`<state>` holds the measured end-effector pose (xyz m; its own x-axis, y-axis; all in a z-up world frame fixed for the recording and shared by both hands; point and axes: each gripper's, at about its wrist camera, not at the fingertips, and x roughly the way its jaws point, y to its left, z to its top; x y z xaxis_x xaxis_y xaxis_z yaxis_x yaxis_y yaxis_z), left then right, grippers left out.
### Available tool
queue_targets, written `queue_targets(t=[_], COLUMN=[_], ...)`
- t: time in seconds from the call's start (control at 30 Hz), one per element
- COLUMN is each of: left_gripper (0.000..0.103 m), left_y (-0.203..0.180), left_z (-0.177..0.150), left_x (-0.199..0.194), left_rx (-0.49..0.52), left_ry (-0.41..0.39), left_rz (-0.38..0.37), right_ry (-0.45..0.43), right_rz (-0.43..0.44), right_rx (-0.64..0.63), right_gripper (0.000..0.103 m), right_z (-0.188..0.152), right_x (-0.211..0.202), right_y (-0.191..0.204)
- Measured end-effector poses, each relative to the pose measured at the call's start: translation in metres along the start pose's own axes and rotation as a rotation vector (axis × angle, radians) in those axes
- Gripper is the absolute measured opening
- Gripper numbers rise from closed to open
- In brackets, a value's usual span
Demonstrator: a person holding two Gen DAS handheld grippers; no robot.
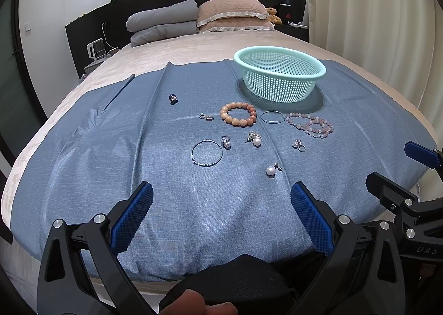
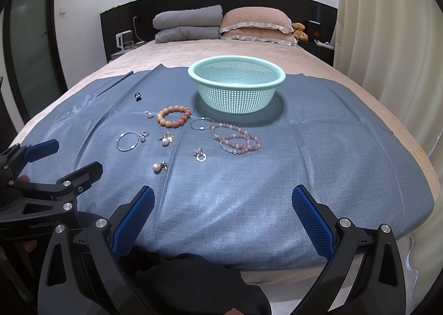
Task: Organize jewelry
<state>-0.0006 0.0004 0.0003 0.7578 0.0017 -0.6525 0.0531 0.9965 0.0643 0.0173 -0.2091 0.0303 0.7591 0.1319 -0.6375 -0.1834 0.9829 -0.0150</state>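
Observation:
Jewelry lies spread on a blue cloth [image 1: 83, 148] on the bed: an orange bead bracelet [image 1: 238, 114], a pink bead bracelet [image 1: 311, 124], a large silver hoop [image 1: 207, 153], a small hoop [image 1: 272, 117], pearl earrings [image 1: 271, 170], rings and a dark bead [image 1: 172, 98]. A mint mesh basket [image 1: 279, 72] stands behind them and looks empty. My left gripper [image 1: 221, 196] is open and empty at the near cloth edge. My right gripper [image 2: 223, 198] is open and empty, right of the left one.
Grey folded bedding [image 1: 163, 24] and pink pillows [image 1: 235, 14] lie at the head of the bed. Cream curtains [image 1: 373, 10] hang on the right. A nightstand with a kettle [image 1: 95, 50] is at the far left.

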Motion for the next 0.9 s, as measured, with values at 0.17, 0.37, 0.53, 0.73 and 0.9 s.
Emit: queue_targets(t=[0.17,0.37,0.53,0.73,0.9], left_gripper=[0.097,0.097,0.097,0.097,0.097], left_y=[-0.0002,0.0009,0.0029,0.0008,0.0004], left_z=[-0.0002,-0.0002,-0.0003,0.0007,0.0007], left_x=[-0.0008,0.0003,-0.0002,0.0006,0.001], left_rx=[0.0,-0.001,0.002,0.001,0.002], left_ry=[-0.001,-0.001,-0.001,0.0,0.001], left_rz=[-0.003,-0.005,-0.009,-0.005,-0.005], right_ry=[0.0,0.001,0.001,0.001,0.001], right_rz=[0.0,0.0,-0.001,-0.001,0.0], right_rx=[0.001,0.001,0.0,0.0,0.0], right_gripper=[0.095,0.095,0.095,0.095,0.095], right_z=[-0.0003,-0.0009,-0.0006,-0.0002,-0.0005], right_x=[0.0,0.0019,0.0013,0.0014,-0.0001], right_y=[0.0001,-0.0007,-0.0001,0.0004,0.0006])
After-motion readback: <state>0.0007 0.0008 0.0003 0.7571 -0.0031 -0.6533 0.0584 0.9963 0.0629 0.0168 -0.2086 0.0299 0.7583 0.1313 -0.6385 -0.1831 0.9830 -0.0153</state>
